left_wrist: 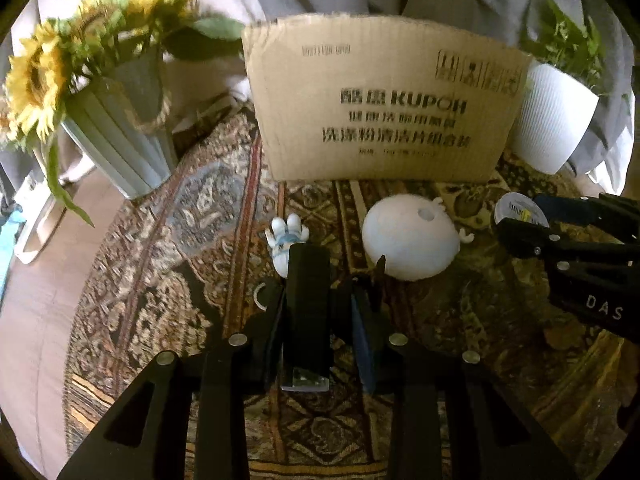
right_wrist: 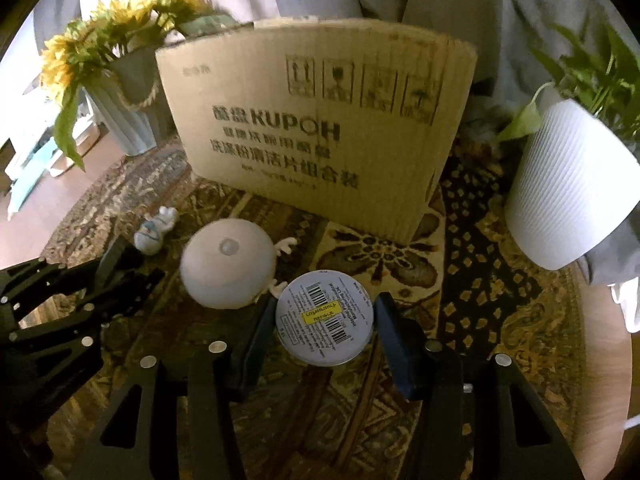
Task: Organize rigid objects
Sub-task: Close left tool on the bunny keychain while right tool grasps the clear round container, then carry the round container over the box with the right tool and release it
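Far left: a pale fluted vase [left_wrist: 120, 128] of sunflowers [left_wrist: 36, 76], standing at the edge of the patterned surface [left_wrist: 180, 240].

Left of centre, near: the left gripper [left_wrist: 320, 300], closed on a black oblong block [left_wrist: 308, 292]. Block upright between the fingers, its far end pointing toward the middle of the surface. Just beyond that end, a small white and blue figurine [left_wrist: 286, 236], lying on its side on the cloth. Whether block and figurine touch: cannot tell.

Centre, far: a brown cardboard carton [left_wrist: 380, 112] with dark print, standing upright behind everything else.

Centre, in front of the carton: a white rounded toy [left_wrist: 412, 236] with small arms and a hole on top, resting on the surface between the two grippers, apart from the carton.

Right of centre, near: the right gripper [right_wrist: 326, 312], clamped on a round flat tin [right_wrist: 320, 344], one pad on either side of its rim. Tin held with its labelled face toward the camera, barcodes and a yellow strip showing. Sits just right of the white toy, close by one of its arms. Whether the tin rests on the cloth or is raised off it: cannot tell.

Far right: a white ribbed pot [right_wrist: 568, 192] with green leaves, at the right edge of the surface, well apart from the tin.
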`<state>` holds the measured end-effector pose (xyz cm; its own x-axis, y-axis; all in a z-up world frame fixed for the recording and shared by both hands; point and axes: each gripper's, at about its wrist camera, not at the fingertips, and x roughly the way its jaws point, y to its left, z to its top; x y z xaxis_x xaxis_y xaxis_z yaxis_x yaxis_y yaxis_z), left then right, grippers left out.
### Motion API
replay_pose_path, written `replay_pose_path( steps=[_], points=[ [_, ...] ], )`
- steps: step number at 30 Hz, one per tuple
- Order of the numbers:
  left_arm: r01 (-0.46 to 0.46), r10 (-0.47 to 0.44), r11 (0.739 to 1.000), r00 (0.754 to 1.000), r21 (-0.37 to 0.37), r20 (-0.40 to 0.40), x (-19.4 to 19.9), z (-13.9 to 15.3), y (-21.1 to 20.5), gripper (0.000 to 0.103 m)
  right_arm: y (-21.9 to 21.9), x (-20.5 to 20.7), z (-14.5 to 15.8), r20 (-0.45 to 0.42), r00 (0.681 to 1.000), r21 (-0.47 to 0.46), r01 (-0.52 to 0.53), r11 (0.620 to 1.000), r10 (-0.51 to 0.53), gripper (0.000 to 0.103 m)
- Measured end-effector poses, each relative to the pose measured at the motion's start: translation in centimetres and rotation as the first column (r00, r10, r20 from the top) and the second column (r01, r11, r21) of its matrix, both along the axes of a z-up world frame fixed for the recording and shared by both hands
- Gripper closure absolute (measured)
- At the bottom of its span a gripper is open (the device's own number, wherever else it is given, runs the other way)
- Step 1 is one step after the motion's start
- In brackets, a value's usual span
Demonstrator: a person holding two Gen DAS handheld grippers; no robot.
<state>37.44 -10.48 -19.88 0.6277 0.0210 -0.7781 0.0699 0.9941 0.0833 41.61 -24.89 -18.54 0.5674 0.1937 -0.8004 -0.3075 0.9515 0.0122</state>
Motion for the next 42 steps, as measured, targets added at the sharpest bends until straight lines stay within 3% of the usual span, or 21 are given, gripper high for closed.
replay_pose_path(
  steps=[17,42],
  points=[
    [0.047,-0.045,0.999,0.983,-0.007,0.175,-1.9,6.1,0.2,0.072,-0.2,-3.1,6.6,0.137,0.99,0.047,0.039,0.998,-0.045,0.05],
    [0.112,-0.098,0.994,0.912,-0.011,0.399,-0.1,14.6,0.4,0.072,0.2,-4.0,14.8,0.358,0.928,0.124,0.062,0.99,-0.103,0.05]
  ],
)
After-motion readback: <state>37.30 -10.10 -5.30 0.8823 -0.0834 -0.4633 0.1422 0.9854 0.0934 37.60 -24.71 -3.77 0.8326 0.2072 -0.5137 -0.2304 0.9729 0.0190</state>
